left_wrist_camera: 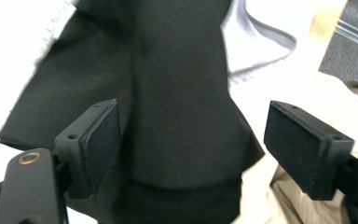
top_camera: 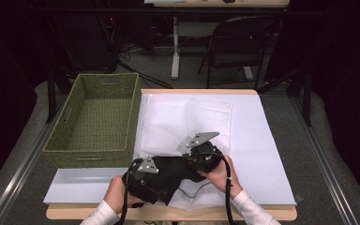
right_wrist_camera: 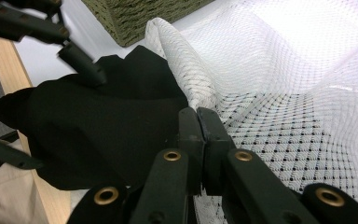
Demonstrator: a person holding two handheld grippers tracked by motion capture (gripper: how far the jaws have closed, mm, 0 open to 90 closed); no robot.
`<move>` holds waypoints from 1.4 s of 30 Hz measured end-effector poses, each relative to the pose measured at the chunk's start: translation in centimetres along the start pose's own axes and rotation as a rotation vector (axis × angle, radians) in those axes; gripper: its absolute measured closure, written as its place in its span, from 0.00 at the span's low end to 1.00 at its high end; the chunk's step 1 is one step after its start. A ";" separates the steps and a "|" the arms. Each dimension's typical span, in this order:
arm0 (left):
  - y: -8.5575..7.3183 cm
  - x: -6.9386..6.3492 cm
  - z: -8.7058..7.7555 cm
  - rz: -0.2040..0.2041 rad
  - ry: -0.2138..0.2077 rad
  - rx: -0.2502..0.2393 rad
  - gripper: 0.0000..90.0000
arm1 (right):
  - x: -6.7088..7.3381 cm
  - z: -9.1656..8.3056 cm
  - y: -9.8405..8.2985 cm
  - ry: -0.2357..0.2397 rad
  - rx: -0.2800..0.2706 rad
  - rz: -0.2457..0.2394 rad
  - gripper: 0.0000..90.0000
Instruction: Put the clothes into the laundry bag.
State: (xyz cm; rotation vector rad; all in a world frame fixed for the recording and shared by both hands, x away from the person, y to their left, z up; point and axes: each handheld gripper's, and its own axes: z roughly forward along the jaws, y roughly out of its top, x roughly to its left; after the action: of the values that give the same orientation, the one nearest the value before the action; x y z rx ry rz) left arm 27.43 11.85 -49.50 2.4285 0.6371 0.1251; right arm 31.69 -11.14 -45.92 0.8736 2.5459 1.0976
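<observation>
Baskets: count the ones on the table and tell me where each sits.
1. The green woven basket sits at the table's left, beside the white mesh bag, open side up. Its corner also shows at the top of the right gripper view.

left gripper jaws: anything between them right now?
Yes. In the left gripper view, the black cloth lies between the open jaws of the left gripper, and neither pad presses on it.

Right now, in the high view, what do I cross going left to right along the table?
woven basket → left gripper → black cloth → right gripper → bare white sheet
</observation>
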 end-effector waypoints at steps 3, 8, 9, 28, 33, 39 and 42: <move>-0.6 -0.2 0.5 0.002 0.008 0.032 0.22 | -0.1 0.0 0.0 -0.001 0.000 -0.002 0.99; -1.2 0.7 1.4 -0.022 -0.001 0.043 0.31 | 0.0 0.0 0.0 -0.002 -0.001 -0.003 0.99; -1.3 0.8 1.6 -0.031 -0.016 0.027 0.34 | 0.0 0.0 0.0 -0.002 -0.001 -0.002 0.99; 0.7 1.1 2.1 -0.018 -0.009 -0.071 0.71 | 0.0 0.0 0.3 0.006 -0.016 0.000 0.99; 1.7 1.5 2.3 -0.028 0.009 -0.094 0.71 | 0.2 -0.2 0.5 0.005 -0.026 0.007 0.99; 2.9 1.7 3.1 -0.034 0.017 -0.124 0.71 | 0.1 -0.3 0.7 0.007 -0.035 0.008 0.99; 3.7 1.8 3.4 -0.031 0.033 -0.141 0.70 | 0.1 -0.4 0.7 0.010 -0.040 0.007 0.99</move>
State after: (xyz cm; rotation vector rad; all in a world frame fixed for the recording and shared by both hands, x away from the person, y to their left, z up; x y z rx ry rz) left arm 31.33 8.27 -50.20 2.2844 0.6585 0.1914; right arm 31.73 -10.90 -45.12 0.8697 2.5214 1.1540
